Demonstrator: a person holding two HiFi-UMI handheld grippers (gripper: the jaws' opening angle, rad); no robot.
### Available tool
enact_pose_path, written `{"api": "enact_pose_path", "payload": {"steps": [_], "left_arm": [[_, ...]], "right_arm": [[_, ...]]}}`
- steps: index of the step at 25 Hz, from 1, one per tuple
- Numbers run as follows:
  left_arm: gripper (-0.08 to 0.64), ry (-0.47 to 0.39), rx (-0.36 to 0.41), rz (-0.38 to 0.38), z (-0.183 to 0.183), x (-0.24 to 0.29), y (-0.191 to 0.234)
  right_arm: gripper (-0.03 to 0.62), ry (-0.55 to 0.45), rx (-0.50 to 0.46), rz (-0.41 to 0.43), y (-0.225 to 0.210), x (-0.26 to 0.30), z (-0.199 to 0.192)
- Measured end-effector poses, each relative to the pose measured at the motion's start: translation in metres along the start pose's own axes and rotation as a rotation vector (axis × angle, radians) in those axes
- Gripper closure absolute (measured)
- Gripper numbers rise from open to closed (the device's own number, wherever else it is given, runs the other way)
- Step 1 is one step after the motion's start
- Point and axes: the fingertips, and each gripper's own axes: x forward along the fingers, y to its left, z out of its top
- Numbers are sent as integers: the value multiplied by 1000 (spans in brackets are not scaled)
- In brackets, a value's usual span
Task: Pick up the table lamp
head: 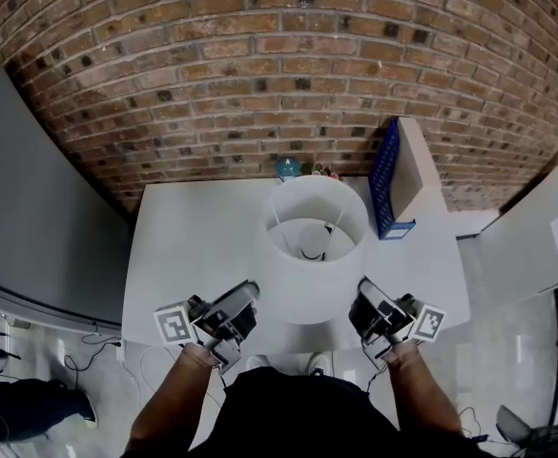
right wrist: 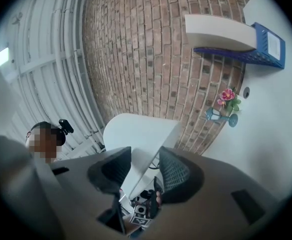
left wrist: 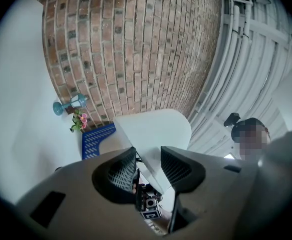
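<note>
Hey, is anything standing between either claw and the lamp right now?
Nothing visible does. The left claw and the right claw each grip the lamp by its shade wall, on opposite sides.

1. Lamp shade (head: pixel 315 256): white, matt, smooth.
2. Wall (head: pixel 259 65): rough brick, matt, pale mortar.
3. Surface (head: pixel 193 246): white, smooth, matt.
4. Basket (head: pixel 385 175): blue perforated plastic.
5. Left gripper (left wrist: pixel 146 155) pads (left wrist: pixel 122 171): black, ribbed, matt.

Brick wall (head: pixel 259 65), white table (head: pixel 193 246), seemingly grey floor (head: pixel 512 351)
</note>
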Motion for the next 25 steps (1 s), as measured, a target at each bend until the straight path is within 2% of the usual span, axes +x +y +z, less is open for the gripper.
{"api": "enact_pose_path", "payload": {"steps": [25], "left_arm": [[408,-3,28,4,-4,-6,-3]], "right_arm": [[410,-3,0,9,2,-2,-4]]}}
